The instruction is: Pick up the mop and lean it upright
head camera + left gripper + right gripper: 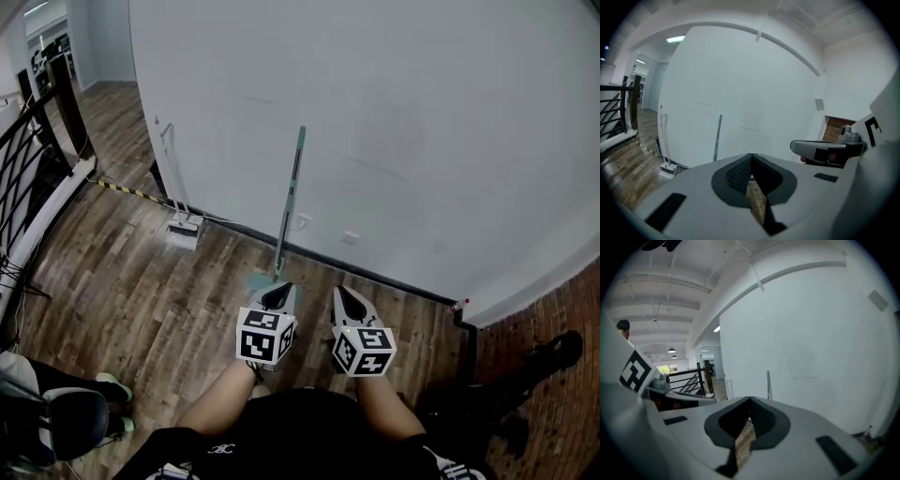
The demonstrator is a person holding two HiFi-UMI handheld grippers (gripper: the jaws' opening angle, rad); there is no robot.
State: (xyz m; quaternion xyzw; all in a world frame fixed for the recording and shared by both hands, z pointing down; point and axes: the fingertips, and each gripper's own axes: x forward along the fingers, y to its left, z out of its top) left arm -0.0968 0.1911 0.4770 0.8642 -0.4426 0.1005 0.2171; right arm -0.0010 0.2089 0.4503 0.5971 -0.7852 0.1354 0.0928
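The mop (290,199) stands upright with its long grey-green handle leaning on the white wall and its teal head (260,279) on the wood floor. Its handle also shows in the left gripper view, mop (717,138), and in the right gripper view, mop (768,384). My left gripper (278,293) hangs just right of the mop head, shut and holding nothing. My right gripper (349,300) is beside it, shut and empty as well. Each gripper view shows its own jaws meeting at the tip, left gripper (751,157) and right gripper (750,402), short of the mop.
A white long-handled dustpan (181,225) leans on the wall left of the mop. A black railing (28,159) runs along the far left, with yellow-black tape (127,191) on the floor. A person's shoes (114,389) are at lower left, black gear (544,361) at right.
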